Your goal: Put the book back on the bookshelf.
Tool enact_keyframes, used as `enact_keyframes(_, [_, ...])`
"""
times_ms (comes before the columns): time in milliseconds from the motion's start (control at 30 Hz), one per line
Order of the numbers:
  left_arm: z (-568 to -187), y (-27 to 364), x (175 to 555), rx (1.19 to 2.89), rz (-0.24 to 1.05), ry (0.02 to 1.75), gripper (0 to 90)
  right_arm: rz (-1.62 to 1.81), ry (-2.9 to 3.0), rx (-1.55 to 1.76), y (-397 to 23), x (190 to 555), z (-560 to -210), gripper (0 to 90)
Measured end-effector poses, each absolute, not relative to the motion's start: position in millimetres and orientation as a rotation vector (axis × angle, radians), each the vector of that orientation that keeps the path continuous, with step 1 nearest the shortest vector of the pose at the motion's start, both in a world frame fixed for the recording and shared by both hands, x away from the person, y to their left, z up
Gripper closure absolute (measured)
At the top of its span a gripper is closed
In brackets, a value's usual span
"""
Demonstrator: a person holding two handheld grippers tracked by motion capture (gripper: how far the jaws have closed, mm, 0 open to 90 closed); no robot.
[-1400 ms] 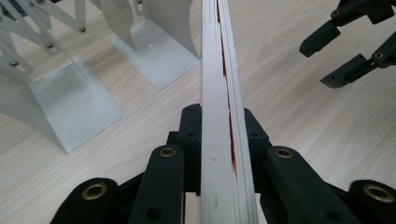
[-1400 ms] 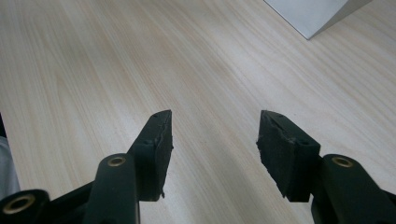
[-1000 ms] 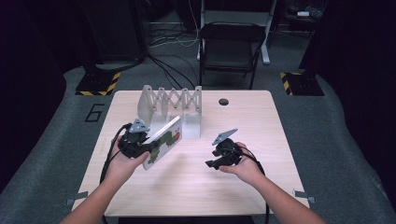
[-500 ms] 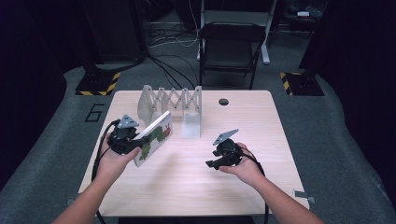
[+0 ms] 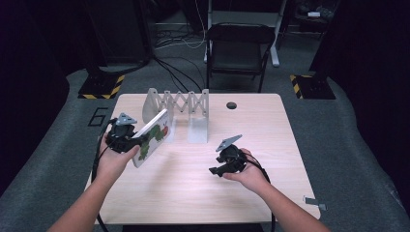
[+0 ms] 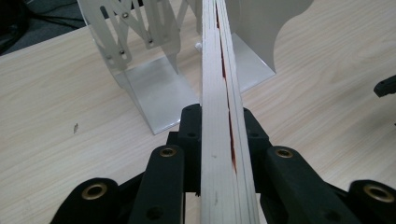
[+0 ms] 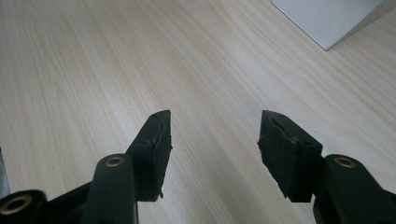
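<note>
Table (image 5: pixel 270 145): square top, light wood grain, rounded corners, standing on grey carpeted floor (image 5: pixel 358 159).

On the table, toward the far edge left of centre: expandable metal book rack (image 5: pixel 180 107), silver-grey, with a scissor-lattice bar joining upright end plates. Its flat base plates rest directly on the wood; one base plate (image 6: pixel 159 93) shows close up in the left gripper view, another corner (image 7: pixel 327 18) in the right gripper view.

Small round dark spot (image 5: pixel 231 105) on the tabletop near the far edge, right of the rack; cannot tell whether it is a hole or a cap.

Small dark speck (image 6: pixel 75 127) on the wood left of the rack.
</note>
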State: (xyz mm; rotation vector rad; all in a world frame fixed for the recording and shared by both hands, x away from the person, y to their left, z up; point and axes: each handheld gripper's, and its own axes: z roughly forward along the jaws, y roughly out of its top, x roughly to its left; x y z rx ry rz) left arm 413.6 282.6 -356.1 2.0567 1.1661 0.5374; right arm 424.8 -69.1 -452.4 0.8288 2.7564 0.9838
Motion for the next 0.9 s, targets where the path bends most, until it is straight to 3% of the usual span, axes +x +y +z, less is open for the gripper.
enact_keyframes(900, [-353.0,283.2,439.9,1.978,0.613,1.270,75.9,0.990,2.740,0.831,-70.5,423.7,-452.7,44.0])
